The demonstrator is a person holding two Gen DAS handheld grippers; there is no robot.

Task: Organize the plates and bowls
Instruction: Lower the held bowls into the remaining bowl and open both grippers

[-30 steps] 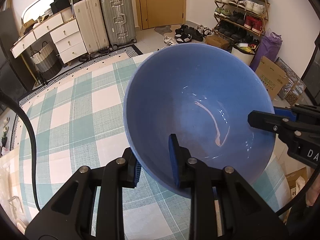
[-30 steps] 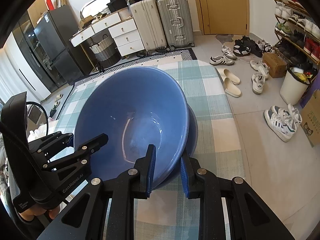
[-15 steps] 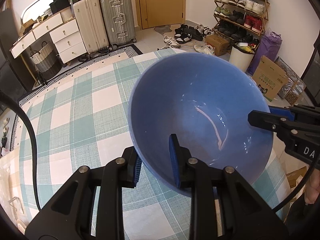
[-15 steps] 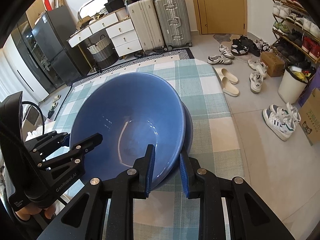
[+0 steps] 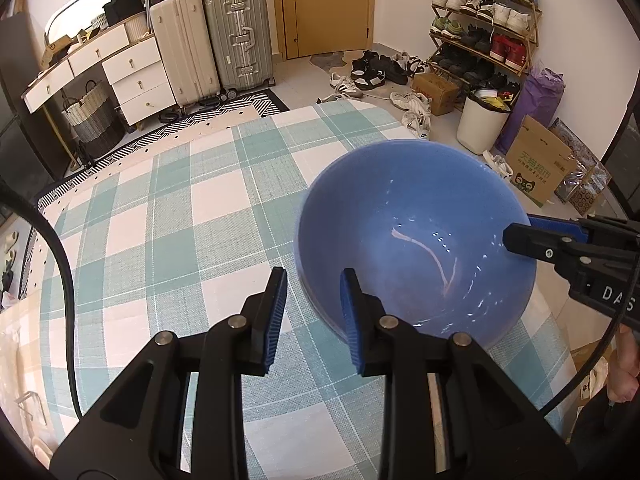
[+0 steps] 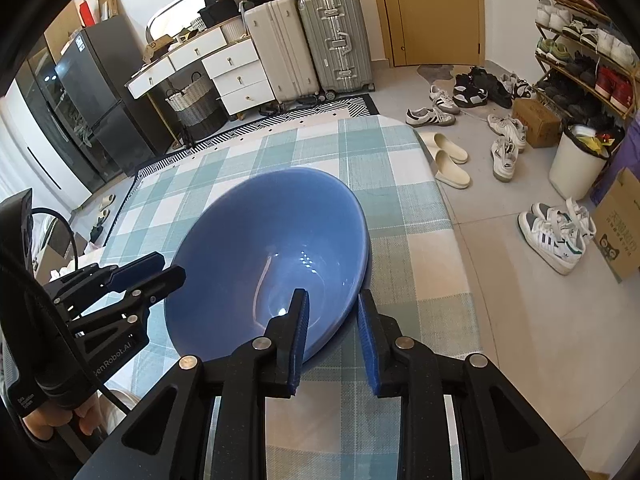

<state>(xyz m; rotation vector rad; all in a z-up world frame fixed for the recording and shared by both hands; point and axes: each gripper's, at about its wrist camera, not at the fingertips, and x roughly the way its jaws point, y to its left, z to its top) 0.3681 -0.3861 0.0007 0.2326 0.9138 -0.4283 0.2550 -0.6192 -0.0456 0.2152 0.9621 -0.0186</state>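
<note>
blue bowl (image 6: 264, 264) on checked tablecloth (image 6: 360, 160)

Two blue bowls (image 6: 268, 256) are seen on the checked tablecloth (image 5: 160, 216), one nested inside the other, so only a thin rim of the lower one is shown. Two grippers are counted, the left gripper (image 5: 312, 312) and the right gripper (image 6: 332, 336). Two upright suitcases (image 5: 212, 44) are counted by the wall. One white bin (image 5: 480, 124) is seen.
</note>
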